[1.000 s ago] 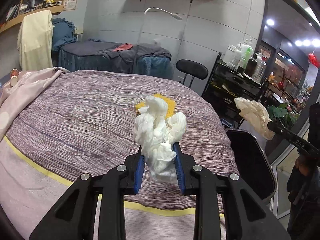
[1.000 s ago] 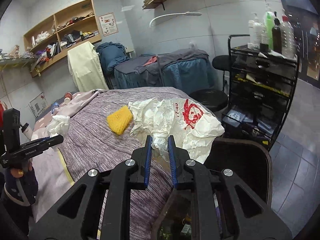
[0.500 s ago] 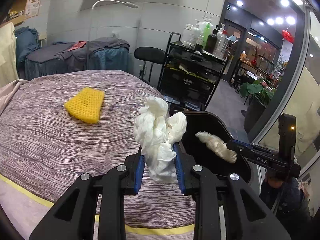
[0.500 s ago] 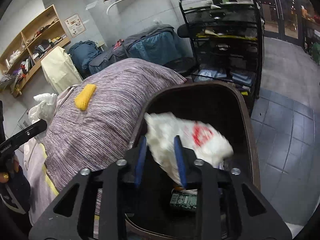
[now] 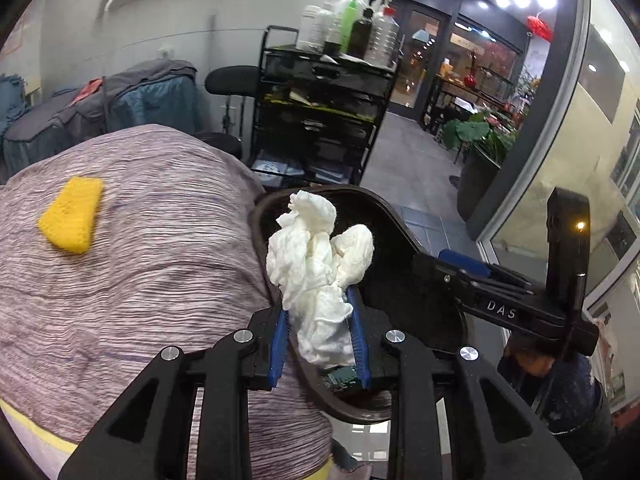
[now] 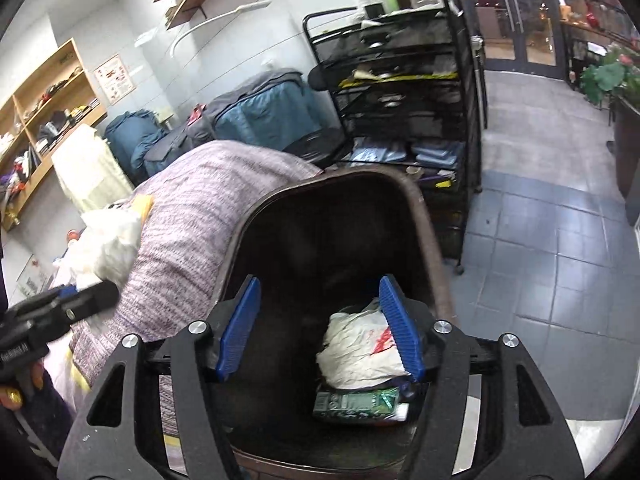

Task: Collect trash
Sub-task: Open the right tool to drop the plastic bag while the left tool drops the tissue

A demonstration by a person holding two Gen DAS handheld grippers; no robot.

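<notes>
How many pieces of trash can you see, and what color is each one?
White: 2, the tissue wad in the left gripper and the plastic bag in the bin.
Yellow: 1, the sponge on the bed.
Green: 1, the packet in the bin.
Total: 4.

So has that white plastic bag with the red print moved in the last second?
Yes. The white plastic bag went from the striped bedcover down into the trash bin; the right gripper is open above it.

The tissue wad (image 5: 320,276) hides the middle of the bin (image 5: 400,240) and most of a green packet (image 5: 340,376) inside. In the right wrist view, the wad (image 6: 110,244) and the yellow sponge (image 6: 142,204) are blurred. The plastic bag (image 6: 360,352) partly covers the green packet (image 6: 356,402). The bin's near rim is cut off by the bottom edge.
</notes>
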